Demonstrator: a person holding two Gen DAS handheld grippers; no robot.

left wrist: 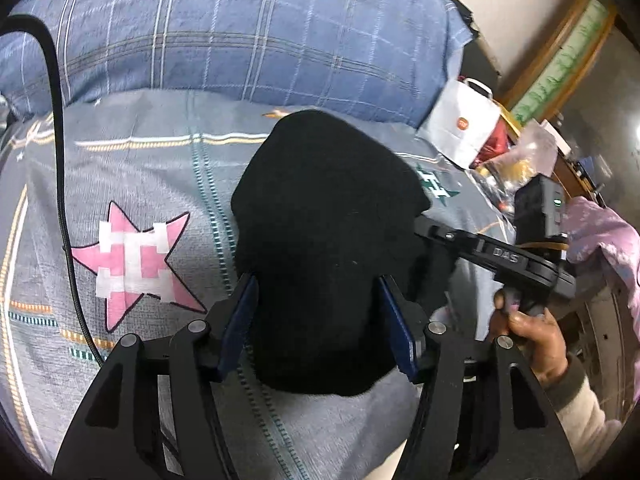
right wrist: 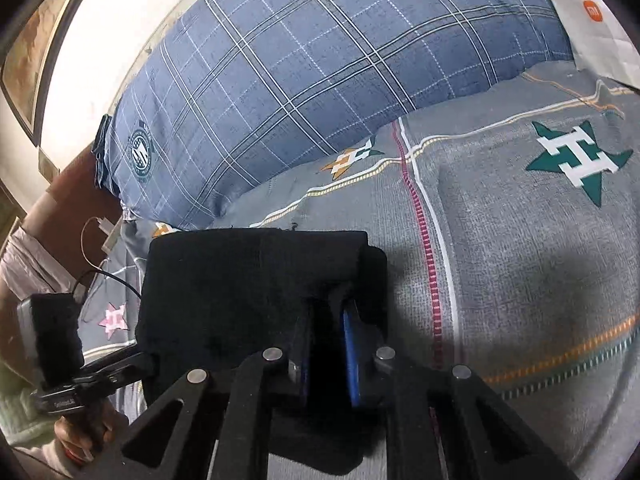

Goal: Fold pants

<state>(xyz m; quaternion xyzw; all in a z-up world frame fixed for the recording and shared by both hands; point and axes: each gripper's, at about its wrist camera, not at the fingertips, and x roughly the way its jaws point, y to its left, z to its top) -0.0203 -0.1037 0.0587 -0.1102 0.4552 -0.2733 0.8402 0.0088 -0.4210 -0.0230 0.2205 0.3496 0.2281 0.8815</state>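
Left hand-held gripper (left wrist: 316,292) half-spread and angled downward, right hand-held gripper (right wrist: 326,320) pinched nearly closed beside it.

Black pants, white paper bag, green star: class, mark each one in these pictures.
black pants (left wrist: 320,208), left wrist view, on the middle of the folded bundle.
white paper bag (left wrist: 460,124), left wrist view, on its front face beside the orange logo.
green star (right wrist: 576,156), right wrist view, on the star's centre, printed on the bedsheet.

The pants (left wrist: 320,248) are laid on the bed (left wrist: 168,184), before the pillow (left wrist: 240,32). A bag (left wrist: 460,124) is set at their right. The left gripper (left wrist: 316,320) is placed around their near end, the right gripper (right wrist: 326,344) at their right edge.
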